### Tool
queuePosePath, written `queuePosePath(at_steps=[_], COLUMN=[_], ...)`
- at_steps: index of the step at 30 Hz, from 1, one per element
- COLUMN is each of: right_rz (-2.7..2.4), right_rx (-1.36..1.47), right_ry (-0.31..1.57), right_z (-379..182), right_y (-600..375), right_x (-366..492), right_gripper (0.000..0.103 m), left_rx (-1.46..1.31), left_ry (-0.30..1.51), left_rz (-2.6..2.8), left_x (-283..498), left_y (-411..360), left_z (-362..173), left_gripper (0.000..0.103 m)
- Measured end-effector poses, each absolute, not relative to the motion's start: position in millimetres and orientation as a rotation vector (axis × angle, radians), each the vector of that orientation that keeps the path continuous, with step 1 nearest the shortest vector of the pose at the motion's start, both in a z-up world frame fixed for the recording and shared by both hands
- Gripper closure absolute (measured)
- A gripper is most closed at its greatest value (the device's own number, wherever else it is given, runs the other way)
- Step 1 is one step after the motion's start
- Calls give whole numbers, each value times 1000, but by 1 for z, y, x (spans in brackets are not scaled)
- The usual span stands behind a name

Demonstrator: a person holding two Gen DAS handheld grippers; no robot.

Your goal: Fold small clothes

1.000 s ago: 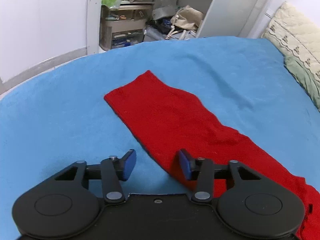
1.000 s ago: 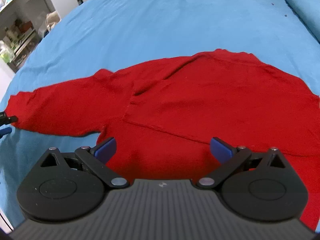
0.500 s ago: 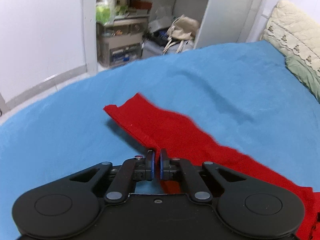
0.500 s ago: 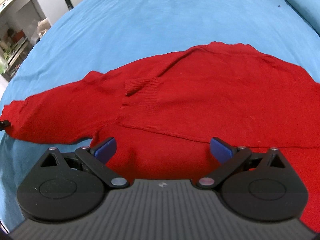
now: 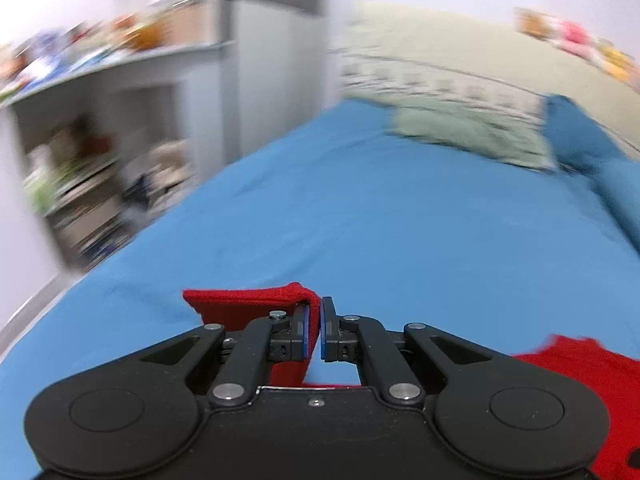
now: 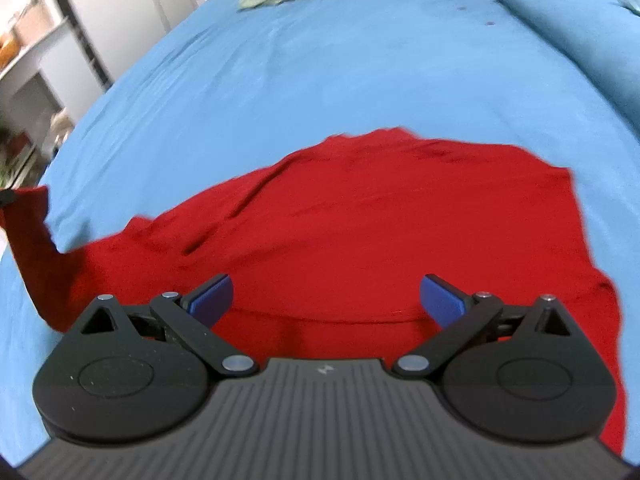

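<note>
Pinching the sleeve (image 5: 248,304) end, the left gripper (image 5: 314,330) holds it off the blue bed (image 5: 360,220); sweater (image 6: 380,232) body lies to its right, under the wide-open right gripper (image 6: 326,298).

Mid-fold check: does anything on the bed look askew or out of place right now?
Nothing damaged or spilled. The red sweater lies spread on the blue bedsheet; only its sleeve is off the bed, pinched in the shut left hand-held gripper. Right hand-held gripper is open.
</note>
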State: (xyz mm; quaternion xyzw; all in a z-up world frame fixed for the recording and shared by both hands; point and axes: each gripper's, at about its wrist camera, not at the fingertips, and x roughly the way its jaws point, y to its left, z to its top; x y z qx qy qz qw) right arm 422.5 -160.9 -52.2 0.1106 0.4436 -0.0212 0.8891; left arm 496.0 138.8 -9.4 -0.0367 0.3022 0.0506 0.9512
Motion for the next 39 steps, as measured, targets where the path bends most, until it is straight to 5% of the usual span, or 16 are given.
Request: queuePosePath(at_steps=[8,16,19,21,24,33,39], right_rz=[-187,-242,-210,-181,-122,232,410], right_rx=[275,346,332,311,279,-90,-459], right_ry=[881,957,973,971,952,936,890], right_z=[-48,-85,-92,-92,-84,-73,-107], right_y=[-257,-315,-314,-313,-303,-202,-128], right_x=[382,350,349,354,370,443,471], right_gripper=[0,0,0,0,0,0,33], left_rx=[28,185,212,220,225,190,146], left_ry=[636,828,825,831,813,875,931], left_rz=[-254,-408,-425,-445,-440,-165,-71], left_x=[491,480,475,471,460,439,448], left_y=[-39,-141,-146,-141,-123,-7,31], left_z=[-32,-145,-154,-151,-140,-142,-165], left_gripper=[98,98,95,64,42,40,40])
